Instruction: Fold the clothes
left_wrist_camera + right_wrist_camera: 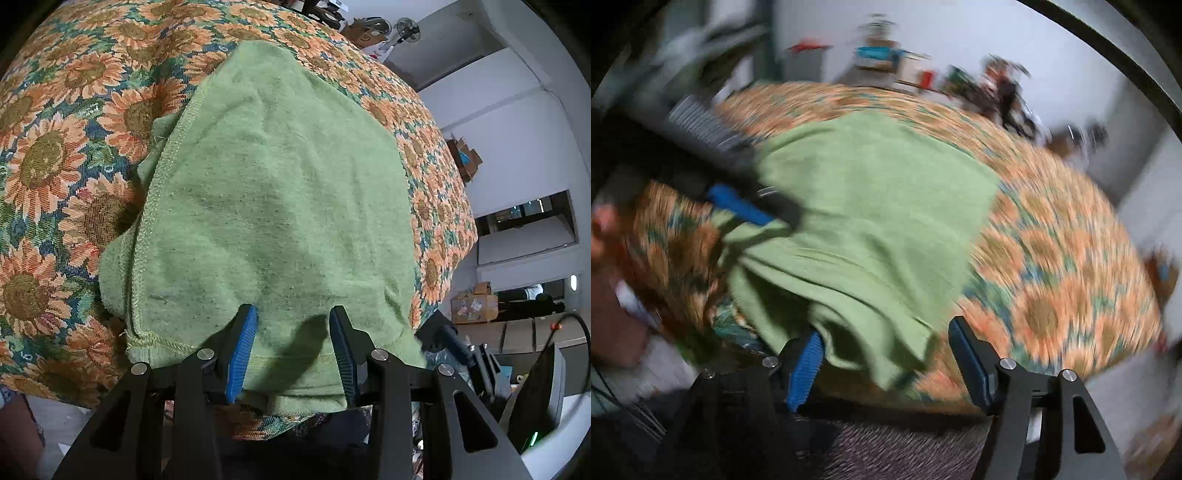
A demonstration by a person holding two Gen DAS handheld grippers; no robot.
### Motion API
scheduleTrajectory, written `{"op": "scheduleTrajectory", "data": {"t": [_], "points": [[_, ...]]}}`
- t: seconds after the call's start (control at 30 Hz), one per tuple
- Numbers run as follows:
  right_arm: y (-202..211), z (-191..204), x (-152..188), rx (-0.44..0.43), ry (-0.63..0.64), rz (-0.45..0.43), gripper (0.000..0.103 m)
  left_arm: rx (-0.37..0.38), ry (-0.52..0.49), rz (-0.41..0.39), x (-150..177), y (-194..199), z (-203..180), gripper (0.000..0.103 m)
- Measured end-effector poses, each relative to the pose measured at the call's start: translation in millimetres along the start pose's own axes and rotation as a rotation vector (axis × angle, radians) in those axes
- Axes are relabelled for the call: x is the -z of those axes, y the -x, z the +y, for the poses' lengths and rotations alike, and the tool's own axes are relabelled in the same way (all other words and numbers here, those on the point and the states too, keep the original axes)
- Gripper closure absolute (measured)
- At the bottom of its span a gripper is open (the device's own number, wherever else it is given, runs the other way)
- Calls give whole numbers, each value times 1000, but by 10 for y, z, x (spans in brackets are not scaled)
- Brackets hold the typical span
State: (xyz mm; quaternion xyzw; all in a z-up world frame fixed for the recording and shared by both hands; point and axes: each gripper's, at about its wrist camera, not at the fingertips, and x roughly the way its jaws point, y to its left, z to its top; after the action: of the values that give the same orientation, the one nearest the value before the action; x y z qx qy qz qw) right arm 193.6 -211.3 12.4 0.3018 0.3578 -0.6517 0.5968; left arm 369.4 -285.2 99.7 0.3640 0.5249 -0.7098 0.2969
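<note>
A light green garment lies partly folded on a table under a sunflower-print cloth. Its near hem hangs over the table's front edge. My left gripper stands over that hem with its jaws apart. The fabric lies flat between the blue pad and the dark pad, and neither presses on it. The right wrist view is blurred. There my right gripper is open wide around a loose near corner of the garment, its pads clear of the cloth. The left gripper shows at the garment's left edge.
The table's front edge runs just under both grippers. Cardboard boxes and fans stand against the white walls beyond the table. A dark device with a cable sits low right. A person's hand shows at the far left.
</note>
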Motion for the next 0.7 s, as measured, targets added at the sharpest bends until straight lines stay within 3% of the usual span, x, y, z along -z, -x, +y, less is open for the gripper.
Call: {"op": "scheduleTrajectory", "data": {"t": [0.1, 0.17, 0.23, 0.3, 0.37, 0.43, 0.5, 0.57, 0.63, 0.7], "points": [[2, -302, 125, 40, -85, 53, 34, -14, -24, -2, 13, -2, -23, 61], [-27, -426, 215, 57, -108, 111, 42, -40, -49, -9, 40, -8, -66, 61], [14, -485, 242, -16, -134, 127, 46, -68, -61, -8, 62, -3, -101, 61], [139, -585, 200, -139, -202, 78, 46, -106, -64, -8, 57, 23, -165, 61], [246, -663, 113, -216, -250, 13, 47, -126, -98, -61, 44, 115, -293, 61], [268, -679, -14, -223, -251, -28, 55, -147, -174, -160, 19, 243, -468, 71], [191, -634, -163, -226, -225, -50, 64, -177, -208, -176, -57, 216, -541, 83], [33, -553, -284, -264, -207, -33, 73, -257, -212, -146, -103, 113, -509, 91], [-145, -453, -267, -258, -183, 53, 76, -354, -200, -87, -115, -24, -407, 91], [-325, -350, -218, -240, -158, 153, 77, -360, -213, -35, -26, -66, -282, 91]]}}
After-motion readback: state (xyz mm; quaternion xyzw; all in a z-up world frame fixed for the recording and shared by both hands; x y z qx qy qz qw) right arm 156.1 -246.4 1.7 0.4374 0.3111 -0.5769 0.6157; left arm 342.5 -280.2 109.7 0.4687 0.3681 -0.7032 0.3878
